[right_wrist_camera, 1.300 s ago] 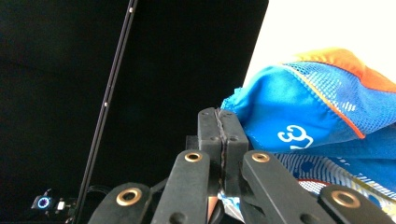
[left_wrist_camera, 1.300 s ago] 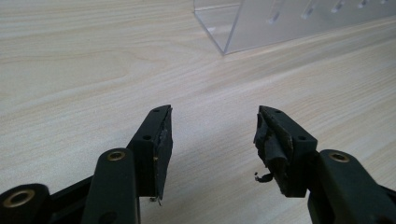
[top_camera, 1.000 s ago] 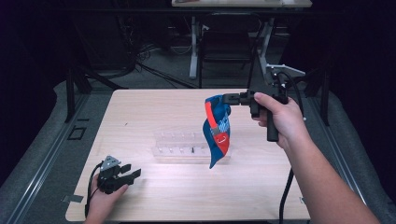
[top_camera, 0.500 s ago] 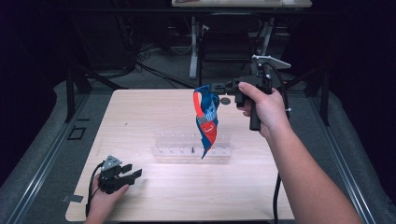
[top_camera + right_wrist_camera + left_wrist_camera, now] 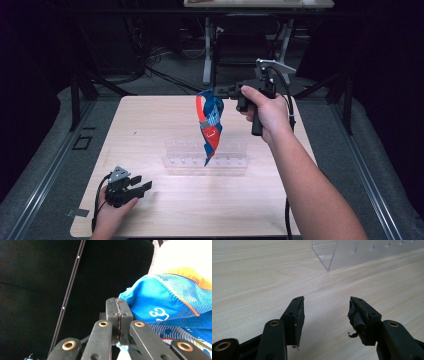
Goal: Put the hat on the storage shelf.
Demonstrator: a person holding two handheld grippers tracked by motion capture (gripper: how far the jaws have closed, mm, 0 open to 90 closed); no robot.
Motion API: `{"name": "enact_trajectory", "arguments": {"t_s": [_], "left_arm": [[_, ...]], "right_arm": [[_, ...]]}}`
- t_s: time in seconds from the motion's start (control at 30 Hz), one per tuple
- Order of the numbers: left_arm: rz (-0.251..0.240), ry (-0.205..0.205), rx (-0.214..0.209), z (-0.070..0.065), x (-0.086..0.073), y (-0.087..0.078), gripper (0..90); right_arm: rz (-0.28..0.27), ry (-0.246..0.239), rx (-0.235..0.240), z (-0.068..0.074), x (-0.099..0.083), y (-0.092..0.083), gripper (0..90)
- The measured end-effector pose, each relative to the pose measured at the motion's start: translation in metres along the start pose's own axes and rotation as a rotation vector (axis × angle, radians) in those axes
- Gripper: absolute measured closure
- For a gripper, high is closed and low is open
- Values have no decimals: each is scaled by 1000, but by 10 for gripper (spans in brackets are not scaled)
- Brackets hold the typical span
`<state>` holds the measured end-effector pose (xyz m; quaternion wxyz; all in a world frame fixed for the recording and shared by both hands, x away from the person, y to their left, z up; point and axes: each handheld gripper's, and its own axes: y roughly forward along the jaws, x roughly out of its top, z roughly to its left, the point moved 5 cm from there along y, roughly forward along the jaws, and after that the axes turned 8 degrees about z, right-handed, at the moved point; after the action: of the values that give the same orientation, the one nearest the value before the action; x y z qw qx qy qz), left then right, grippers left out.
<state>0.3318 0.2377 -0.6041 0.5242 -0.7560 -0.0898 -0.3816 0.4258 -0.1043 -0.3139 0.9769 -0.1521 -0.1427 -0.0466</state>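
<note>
Pale wooden table point(image 5: 165, 120) across centre of high frame; clear acrylic rack point(image 5: 206, 155) just below mid-frame, also at upper right of left gripper frame point(image 5: 352, 255); blue, orange and red cloth point(image 5: 210, 125) hung in air at centre of high frame, lower tip dangling right over rack, whether touching cannot be told; same cloth at right of right gripper frame point(image 5: 170, 305). Right gripper point(image 5: 218, 92) upper centre, held level, jaws clamped tight on cloth's top edge point(image 5: 119, 312). Left gripper point(image 5: 146, 186) lower left, rested low by table edge, well apart from rack, jaws spread wide point(image 5: 325, 315), nothing between.
</note>
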Motion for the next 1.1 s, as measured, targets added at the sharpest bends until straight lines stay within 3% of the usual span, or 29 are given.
{"name": "enact_trajectory", "arguments": {"t_s": [0.13,0.4,0.87,1.1], "left_arm": [[18,8,-4,-1,0,0,470],[8,6,-3,-2,0,2,470],[7,6,-9,-3,0,2,470],[8,8,-7,-2,0,2,472]], "right_arm": [[-8,8,3,-4,2,2,900],[-21,23,15,-15,6,2,900],[1,7,28,-2,6,26,900],[-23,19,8,-11,8,19,900]]}}
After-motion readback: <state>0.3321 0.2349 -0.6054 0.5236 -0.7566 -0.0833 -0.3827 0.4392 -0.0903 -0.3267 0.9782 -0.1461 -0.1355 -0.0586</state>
